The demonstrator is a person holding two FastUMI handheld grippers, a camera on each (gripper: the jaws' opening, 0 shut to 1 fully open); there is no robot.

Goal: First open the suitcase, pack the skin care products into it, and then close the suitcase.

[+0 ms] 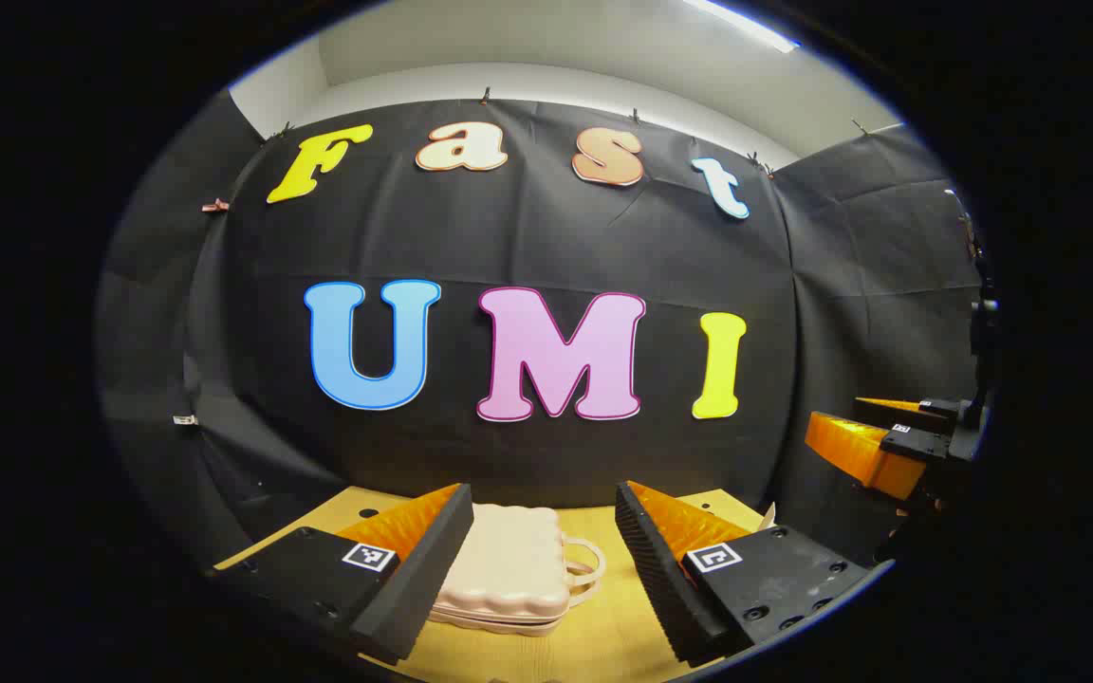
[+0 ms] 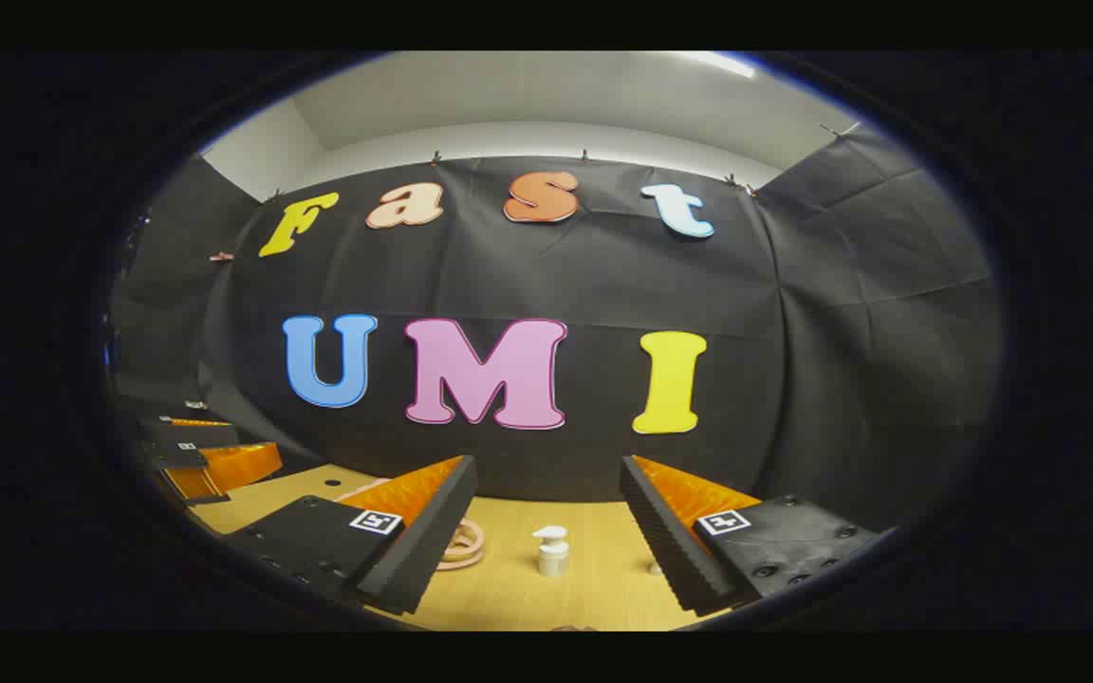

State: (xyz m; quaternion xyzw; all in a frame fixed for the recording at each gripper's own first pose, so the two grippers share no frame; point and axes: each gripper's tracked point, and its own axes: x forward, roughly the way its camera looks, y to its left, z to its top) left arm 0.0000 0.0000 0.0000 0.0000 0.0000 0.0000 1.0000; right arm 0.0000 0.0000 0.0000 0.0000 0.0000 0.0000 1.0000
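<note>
Both grippers hang spread and empty above my wooden bench (image 1: 603,636): the left gripper (image 1: 542,560) faces the one pale pink ribbed hard-shell suitcase (image 1: 509,574), lying flat and closed straight ahead, its looped handle to the right, so I judge this hand nearer for opening. Ahead of the right gripper (image 2: 546,541) stands one small white pump bottle (image 2: 551,553), upright mid-bench, with something tiny beside it I cannot make out.

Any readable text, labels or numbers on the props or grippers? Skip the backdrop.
None readable.
suitcase: no print visible.
pump bottle: too small to tell.
square tags on the left gripper and right gripper: coded patterns, no words.
</note>
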